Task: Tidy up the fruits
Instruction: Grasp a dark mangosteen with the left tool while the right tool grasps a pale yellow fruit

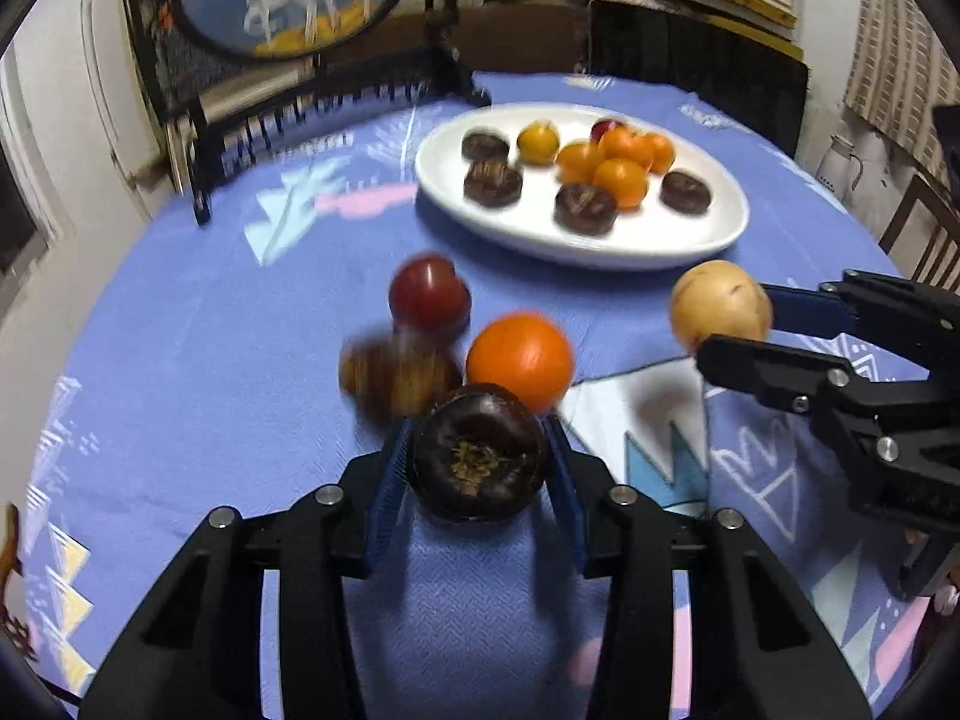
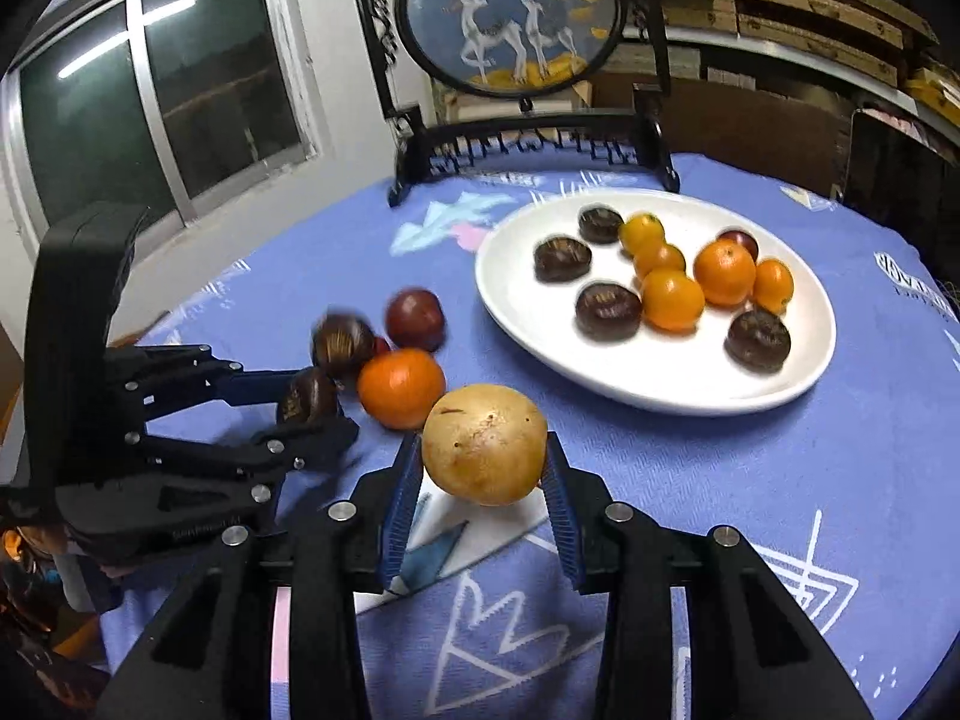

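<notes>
My left gripper (image 1: 480, 456) is shut on a dark brown water chestnut (image 1: 477, 459), held just above the blue cloth; it also shows in the right wrist view (image 2: 309, 399). My right gripper (image 2: 483, 450) is shut on a round tan fruit (image 2: 485, 444), seen too in the left wrist view (image 1: 720, 303). An orange (image 1: 519, 360), a dark red plum (image 1: 429, 297) and another brown chestnut (image 1: 393, 375) lie on the cloth just beyond the left gripper. A white oval plate (image 2: 660, 384) further back holds several chestnuts, several small oranges and a plum.
A black stand with a round deer picture (image 2: 510, 18) stands at the table's far edge behind the plate. A window (image 2: 162, 96) is on the left wall. Shelves with boxes (image 2: 810, 18) line the back. A chair (image 1: 918, 228) stands at the right.
</notes>
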A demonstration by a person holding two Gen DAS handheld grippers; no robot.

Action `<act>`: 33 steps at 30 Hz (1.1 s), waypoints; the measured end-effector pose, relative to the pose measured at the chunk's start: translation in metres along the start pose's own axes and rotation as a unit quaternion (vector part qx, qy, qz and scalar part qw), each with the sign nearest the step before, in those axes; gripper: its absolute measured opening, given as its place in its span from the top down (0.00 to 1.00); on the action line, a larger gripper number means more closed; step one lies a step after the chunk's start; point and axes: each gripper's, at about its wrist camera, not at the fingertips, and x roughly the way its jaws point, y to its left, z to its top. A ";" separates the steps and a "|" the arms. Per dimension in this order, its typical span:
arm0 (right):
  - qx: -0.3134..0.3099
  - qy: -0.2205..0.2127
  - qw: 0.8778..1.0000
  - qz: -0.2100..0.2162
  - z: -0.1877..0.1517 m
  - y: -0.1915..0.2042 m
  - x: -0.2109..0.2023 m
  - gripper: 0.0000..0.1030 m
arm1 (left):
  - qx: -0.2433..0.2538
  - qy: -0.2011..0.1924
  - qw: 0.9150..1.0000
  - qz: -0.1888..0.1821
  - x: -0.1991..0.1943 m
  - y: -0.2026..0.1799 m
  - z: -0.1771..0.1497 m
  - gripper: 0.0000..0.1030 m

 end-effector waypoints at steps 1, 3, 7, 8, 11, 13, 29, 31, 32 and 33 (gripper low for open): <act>0.002 -0.006 1.000 0.009 0.001 0.000 -0.003 0.61 | 0.007 -0.012 1.000 0.006 -0.006 -0.003 0.002 0.59; 0.006 -0.019 0.999 0.025 0.003 0.000 -0.011 0.61 | 0.018 -0.035 0.999 0.021 -0.014 -0.008 0.008 0.59; 0.018 -0.032 0.999 0.030 0.002 -0.008 -0.019 0.61 | 0.024 -0.054 0.998 0.037 -0.014 -0.017 0.018 0.59; 0.021 -0.030 0.999 0.028 0.002 -0.010 -0.018 0.61 | 0.024 -0.055 0.997 0.039 -0.013 -0.018 0.019 0.59; 0.023 -0.024 0.999 0.024 0.000 -0.012 -0.015 0.61 | 0.024 -0.048 0.998 0.033 -0.008 -0.021 0.020 0.59; 0.019 -0.020 0.999 0.025 -0.001 -0.010 -0.014 0.61 | 0.026 -0.045 0.998 0.034 -0.004 -0.024 0.020 0.59; 0.013 -0.006 0.999 0.030 -0.006 -0.007 -0.008 0.61 | 0.017 -0.035 0.998 0.043 0.003 -0.016 0.017 0.59; 0.014 -0.007 0.999 0.031 -0.006 -0.007 -0.007 0.61 | 0.017 -0.035 0.998 0.043 0.002 -0.016 0.017 0.59; 0.013 -0.006 0.999 0.031 -0.006 -0.006 -0.007 0.61 | 0.017 -0.035 0.998 0.043 0.003 -0.016 0.017 0.59; 0.014 -0.005 0.999 0.032 -0.006 -0.006 -0.007 0.61 | 0.017 -0.034 0.998 0.043 0.003 -0.015 0.017 0.59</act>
